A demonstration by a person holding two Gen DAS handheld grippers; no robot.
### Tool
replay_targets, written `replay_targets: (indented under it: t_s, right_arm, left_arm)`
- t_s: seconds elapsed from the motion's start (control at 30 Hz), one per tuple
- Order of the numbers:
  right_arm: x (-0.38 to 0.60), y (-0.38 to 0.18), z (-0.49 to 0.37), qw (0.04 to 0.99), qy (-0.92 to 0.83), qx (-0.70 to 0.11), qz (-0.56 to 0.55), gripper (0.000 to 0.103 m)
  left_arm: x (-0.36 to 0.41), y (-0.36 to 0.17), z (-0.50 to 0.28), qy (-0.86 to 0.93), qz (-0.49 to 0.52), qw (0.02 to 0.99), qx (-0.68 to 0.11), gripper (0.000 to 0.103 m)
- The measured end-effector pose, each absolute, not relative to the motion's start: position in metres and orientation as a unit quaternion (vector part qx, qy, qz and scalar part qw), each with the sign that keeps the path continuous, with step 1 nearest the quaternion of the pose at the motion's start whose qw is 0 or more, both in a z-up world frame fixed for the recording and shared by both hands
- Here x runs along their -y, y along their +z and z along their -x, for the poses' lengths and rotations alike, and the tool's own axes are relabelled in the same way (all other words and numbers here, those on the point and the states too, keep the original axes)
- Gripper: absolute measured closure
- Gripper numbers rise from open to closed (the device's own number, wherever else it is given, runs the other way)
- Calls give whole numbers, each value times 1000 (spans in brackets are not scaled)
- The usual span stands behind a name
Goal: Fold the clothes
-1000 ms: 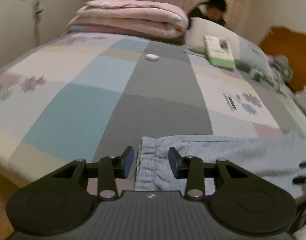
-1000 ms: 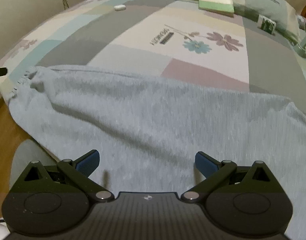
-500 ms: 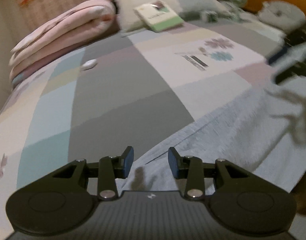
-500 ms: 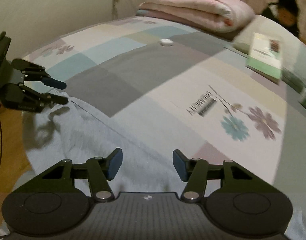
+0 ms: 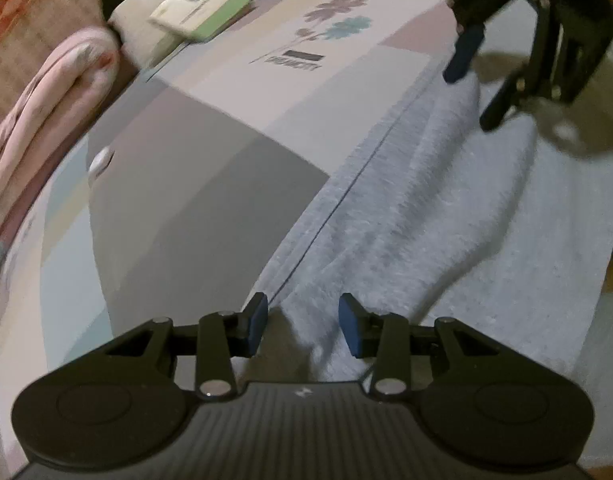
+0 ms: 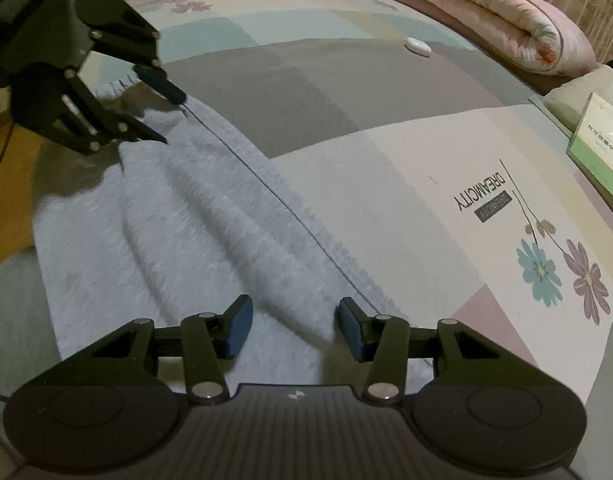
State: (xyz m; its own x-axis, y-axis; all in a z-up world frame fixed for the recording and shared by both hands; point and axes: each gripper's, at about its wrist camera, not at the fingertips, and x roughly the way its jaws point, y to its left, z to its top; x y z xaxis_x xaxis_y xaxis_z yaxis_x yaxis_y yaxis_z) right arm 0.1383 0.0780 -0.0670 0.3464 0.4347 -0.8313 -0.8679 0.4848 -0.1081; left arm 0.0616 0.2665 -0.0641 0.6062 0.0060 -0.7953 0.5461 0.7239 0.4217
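We see a pale blue garment [image 5: 446, 208] lying rumpled along the near edge of the bed [image 5: 210, 184], on top of a patchwork cover of grey, blue, cream and pink squares, with part of the cloth hanging over the side.

Our left gripper [image 5: 302, 322] points down at one end of the garment. Its blue pads stand partly apart, with a raised fold of cloth between them; the pads do not press on it, as far as we can tell.

Our right gripper [image 6: 292, 326] hovers at the other end, its jaws closing. A ridge of the cloth runs between the pads (we see gaps on both sides, so no grip).

Each camera catches the other gripper across the garment, low over the cloth near its far edge.

Further up the bed lie a small white object [image 6: 418, 46], a rolled pink quilt [image 6: 486, 12] and a green-and-white book [image 5: 200, 10].
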Motion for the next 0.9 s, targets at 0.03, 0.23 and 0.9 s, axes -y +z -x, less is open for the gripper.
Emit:
replay_targets:
  t_s: [0.03, 0.23, 0.9]
  right_arm:
    - [-77, -66, -137, 771, 421, -386, 281, 49]
    - [-76, -60, -133, 770, 429, -373, 290, 49]
    - [-65, -27, -151, 801, 423, -345, 244, 49]
  left_arm:
    - [-265, -65, -62, -169, -345, 827, -410, 63]
    - [-263, -63, -72, -208, -365, 801, -427, 69]
    - [-286, -28, -72, -179, -279, 878, -346, 103]
